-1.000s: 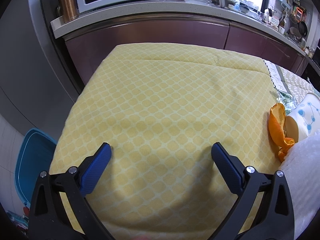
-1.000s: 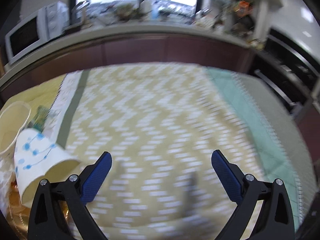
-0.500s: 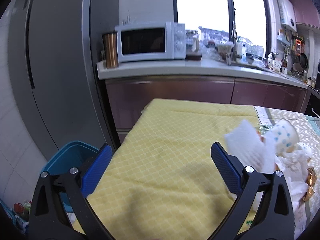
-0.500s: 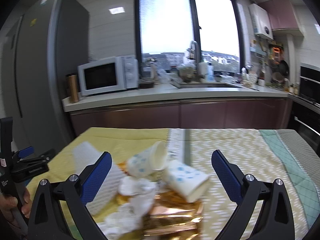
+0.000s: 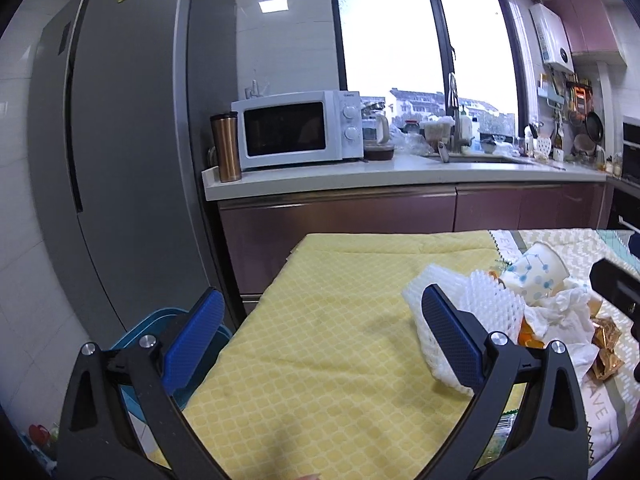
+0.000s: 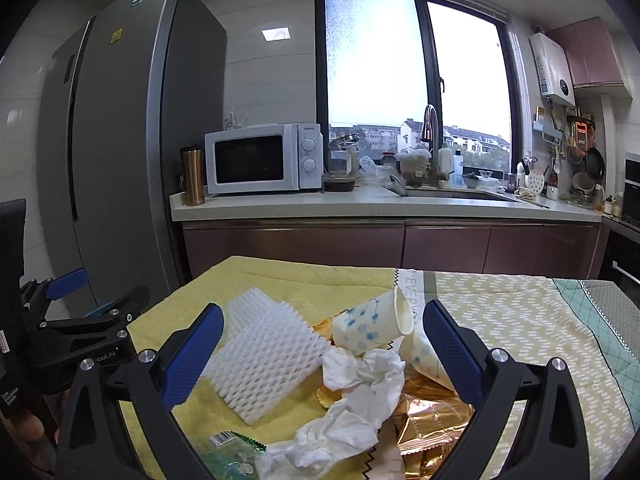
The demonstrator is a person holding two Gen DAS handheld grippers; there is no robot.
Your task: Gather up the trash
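Note:
A pile of trash lies on the table: white foam netting (image 6: 266, 362) (image 5: 460, 316), two paper cups with blue dots (image 6: 372, 326) (image 5: 534, 270), crumpled white tissue (image 6: 360, 384) (image 5: 560, 316), a gold foil wrapper (image 6: 432, 420) (image 5: 606, 344), a green wrapper (image 6: 228, 456) and orange peel (image 5: 530, 334). My right gripper (image 6: 318, 354) is open and empty above the pile. My left gripper (image 5: 320, 336) is open and empty over the yellow cloth left of the pile; it also shows in the right wrist view (image 6: 80, 312).
The table carries a yellow cloth (image 5: 320, 320) and a patterned cloth (image 6: 520, 320). A blue bin (image 5: 152, 328) stands on the floor left of the table. Behind are a fridge (image 5: 132, 160) and a counter with a microwave (image 5: 296, 130) and a sink.
Both grippers have lifted and tilted up from close over the tablecloth, so the kitchen and the whole trash pile have come into view. Both stay open and empty.

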